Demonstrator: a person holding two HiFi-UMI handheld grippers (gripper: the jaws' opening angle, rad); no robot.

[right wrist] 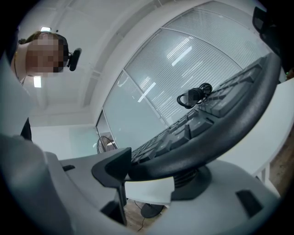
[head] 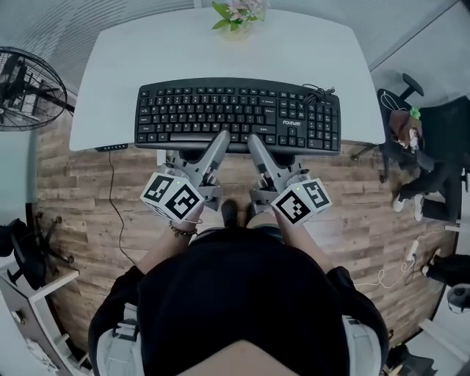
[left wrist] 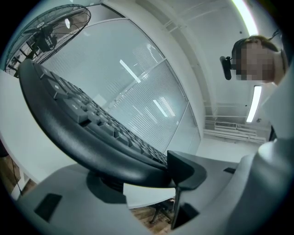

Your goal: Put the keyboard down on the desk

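A black keyboard (head: 237, 114) lies crosswise over the front part of the white desk (head: 220, 51), its near edge level with the desk's front edge. My left gripper (head: 220, 139) is shut on that near edge left of the middle. My right gripper (head: 253, 141) is shut on it just right of the middle. In the left gripper view the keyboard (left wrist: 69, 128) sits clamped in the left gripper (left wrist: 151, 176), and in the right gripper view the keyboard (right wrist: 220, 133) sits likewise in the right gripper (right wrist: 147, 176). Whether the keyboard touches the desk I cannot tell.
A coiled cable (head: 319, 94) rests on the keyboard's far right corner. Flowers (head: 239, 11) stand at the desk's back edge. A floor fan (head: 26, 88) is to the left, an office chair (head: 433, 154) to the right, and wooden floor (head: 95, 213) lies below.
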